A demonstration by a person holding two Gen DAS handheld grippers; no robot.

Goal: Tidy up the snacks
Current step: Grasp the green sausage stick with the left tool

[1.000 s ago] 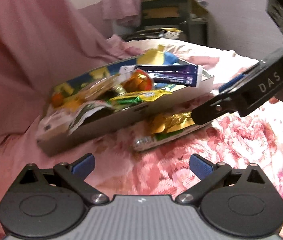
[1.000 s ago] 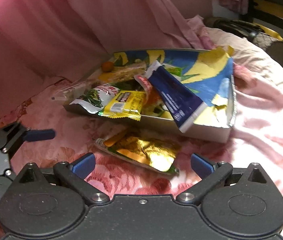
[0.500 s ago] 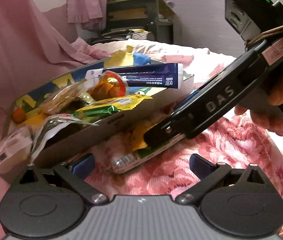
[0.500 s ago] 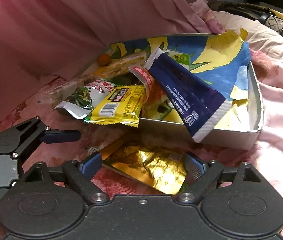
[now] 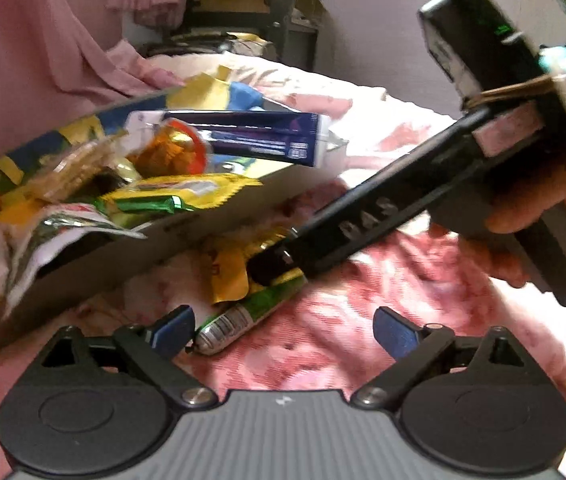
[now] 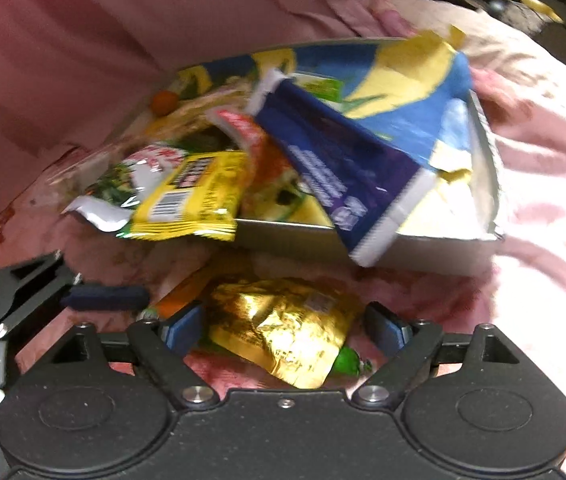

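Note:
A shallow cardboard box (image 6: 423,246) with a blue and yellow lining holds several snack packets, among them a dark blue packet (image 6: 335,168) and a yellow one (image 6: 191,200). A gold foil packet (image 6: 283,328) lies on the pink floral cover in front of the box. My right gripper (image 6: 283,326) is open, its fingers on either side of the gold packet. In the left wrist view the box (image 5: 131,248) and the gold packet (image 5: 235,276) show, with the right gripper (image 5: 271,264) down on the packet. My left gripper (image 5: 283,326) is open and empty, just short of the packet.
Pink fabric (image 5: 23,60) hangs behind the box. A dark shelf unit (image 5: 251,4) stands at the back. The left gripper's finger (image 6: 103,298) shows at the left of the right wrist view. The floral cover (image 5: 363,320) spreads under everything.
My right gripper has moved forward and down so its fingers straddle the gold packet. My left gripper has moved closer to the box and packet.

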